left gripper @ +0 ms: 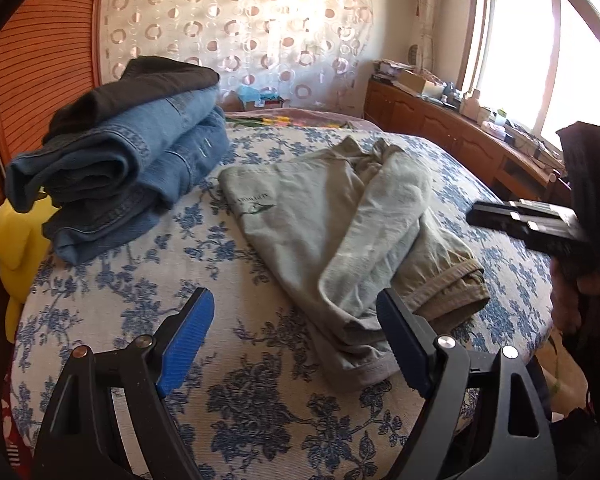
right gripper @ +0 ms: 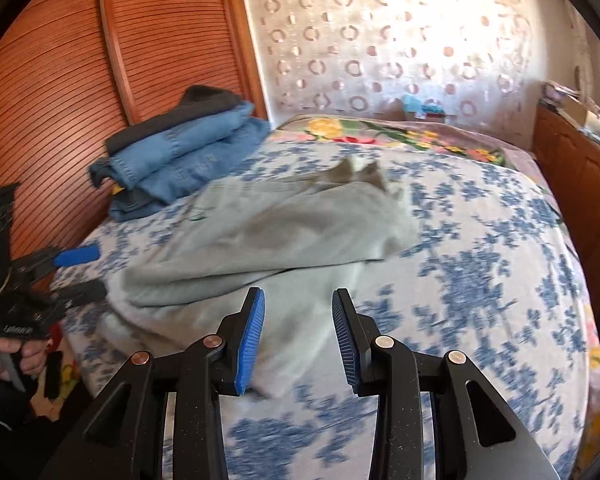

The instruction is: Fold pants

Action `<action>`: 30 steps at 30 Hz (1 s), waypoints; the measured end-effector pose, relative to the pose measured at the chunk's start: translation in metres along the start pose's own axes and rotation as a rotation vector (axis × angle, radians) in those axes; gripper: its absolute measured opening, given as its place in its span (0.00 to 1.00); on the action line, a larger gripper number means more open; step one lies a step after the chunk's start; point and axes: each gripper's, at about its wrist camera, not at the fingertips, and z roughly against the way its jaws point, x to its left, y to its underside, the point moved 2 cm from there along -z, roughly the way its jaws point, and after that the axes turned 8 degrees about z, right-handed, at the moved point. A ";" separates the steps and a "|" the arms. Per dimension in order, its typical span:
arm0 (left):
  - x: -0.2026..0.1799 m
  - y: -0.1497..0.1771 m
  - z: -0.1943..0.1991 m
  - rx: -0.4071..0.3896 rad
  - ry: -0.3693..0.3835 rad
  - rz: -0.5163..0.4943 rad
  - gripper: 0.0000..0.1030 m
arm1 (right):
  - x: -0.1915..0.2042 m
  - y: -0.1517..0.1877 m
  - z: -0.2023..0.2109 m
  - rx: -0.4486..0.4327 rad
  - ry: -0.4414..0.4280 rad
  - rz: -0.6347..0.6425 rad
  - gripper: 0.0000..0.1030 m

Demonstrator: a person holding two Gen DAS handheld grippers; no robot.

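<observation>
On the bed (left gripper: pixel 236 352), left wrist view: blue-flowered cover, with a pair of grey-green pants (left gripper: pixel 340 216) lying partly folded near the middle, one half laid over the other and the hem end reaching toward the near edge. Left gripper (left gripper: pixel 296 340) hangs just above the near edge with its claw wide; nothing between the blue pads. Its right finger overlaps the pants' hem in this view; contact cannot be told. Toward the far left corner, against the slatted wooden panel (left gripper: pixel 40 60), a stack of folded jeans (left gripper: pixel 140 160) with a dark garment (left gripper: pixel 140 84) on top. A yellow object (left gripper: pixel 16 240) shows at the left edge below the stack. The right gripper (left gripper: pixel 516 216) comes in over the right edge.

Right wrist view, blurred: the right gripper (right gripper: pixel 298 332) sits over the near edge, claw at a narrow gap, pads parted, no cloth pinched; the pants (right gripper: pixel 268 240) lie just beyond and under the tips. The left gripper (right gripper: pixel 80 272) stands at the bed's left edge, beside the pants' end, with the person's hand (right gripper: pixel 24 356) on its handle. Jeans stack (right gripper: pixel 188 156) at the far left corner.
</observation>
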 end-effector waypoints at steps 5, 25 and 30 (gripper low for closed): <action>0.000 0.004 -0.008 0.017 0.010 0.000 0.80 | -0.018 -0.015 -0.014 0.019 0.044 -0.004 0.35; -0.010 0.015 -0.018 0.067 0.059 -0.028 0.46 | -0.049 -0.066 -0.091 0.090 0.022 0.044 0.42; -0.011 0.015 -0.013 0.053 0.065 -0.025 0.42 | -0.056 -0.062 -0.094 0.141 -0.003 0.029 0.30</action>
